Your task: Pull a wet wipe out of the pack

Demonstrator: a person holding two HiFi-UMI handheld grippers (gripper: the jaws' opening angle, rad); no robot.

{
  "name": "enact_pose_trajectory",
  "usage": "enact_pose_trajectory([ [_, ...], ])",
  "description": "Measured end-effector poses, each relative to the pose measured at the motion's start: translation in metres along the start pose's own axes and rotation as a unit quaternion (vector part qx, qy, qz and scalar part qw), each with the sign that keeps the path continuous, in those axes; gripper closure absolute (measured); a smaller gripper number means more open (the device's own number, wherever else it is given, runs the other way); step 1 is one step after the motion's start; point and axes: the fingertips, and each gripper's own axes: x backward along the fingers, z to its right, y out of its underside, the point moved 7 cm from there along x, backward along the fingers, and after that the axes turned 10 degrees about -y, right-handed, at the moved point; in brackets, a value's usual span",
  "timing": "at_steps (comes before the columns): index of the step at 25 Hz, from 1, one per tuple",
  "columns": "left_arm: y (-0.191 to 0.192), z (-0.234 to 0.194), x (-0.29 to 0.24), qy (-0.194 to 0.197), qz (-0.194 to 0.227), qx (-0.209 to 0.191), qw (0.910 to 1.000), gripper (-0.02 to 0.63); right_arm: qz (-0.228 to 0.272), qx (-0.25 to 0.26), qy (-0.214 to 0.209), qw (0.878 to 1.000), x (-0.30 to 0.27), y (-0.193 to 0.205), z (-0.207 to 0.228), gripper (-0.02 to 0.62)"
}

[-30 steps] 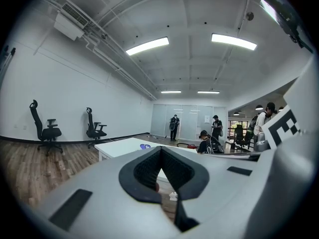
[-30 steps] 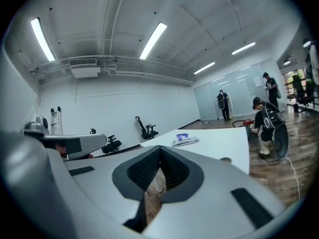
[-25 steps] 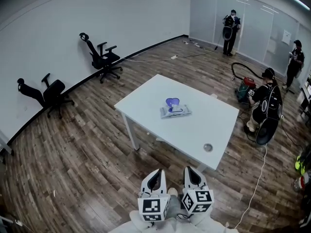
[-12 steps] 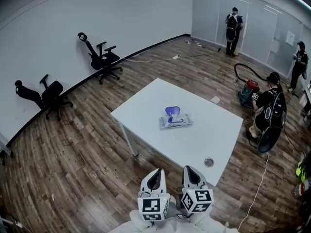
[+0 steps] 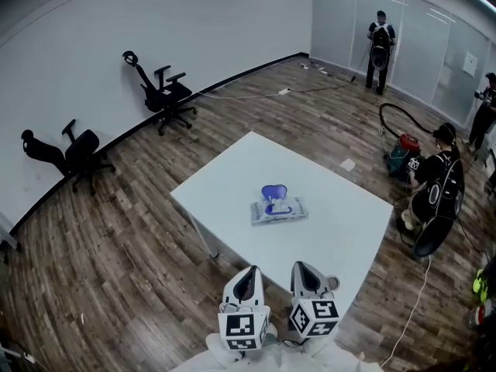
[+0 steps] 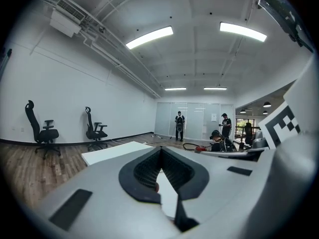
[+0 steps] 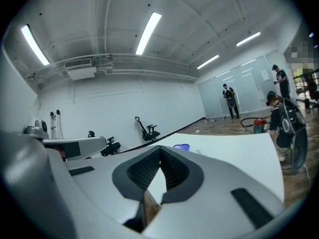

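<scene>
The wet wipe pack lies flat in the middle of the white table, its blue lid flipped up at the far side. Both grippers hang side by side at the near edge of the table, well short of the pack. My left gripper and right gripper are each shut with nothing between the jaws. In the right gripper view the blue lid shows beyond the joined tips of the right gripper. In the left gripper view, the left gripper points past the table's corner.
Two black office chairs stand along the left wall. Three people are at the right, one crouched beside a red vacuum with hose and cable. A small round fitting sits in the table's near corner.
The table and pack have come nearer and lower in the head view. Both grippers keep their place and stay shut. The crouched person has shifted right.
</scene>
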Motion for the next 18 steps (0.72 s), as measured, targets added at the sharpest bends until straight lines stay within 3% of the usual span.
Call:
enact_pose_trajectory([
  [18, 0.0, 0.019, -0.077, -0.004, -0.013, -0.007, 0.9999, 0.606, -0.013, -0.005, -0.008, 1.0, -0.049, -0.02, 0.059, 0.586],
])
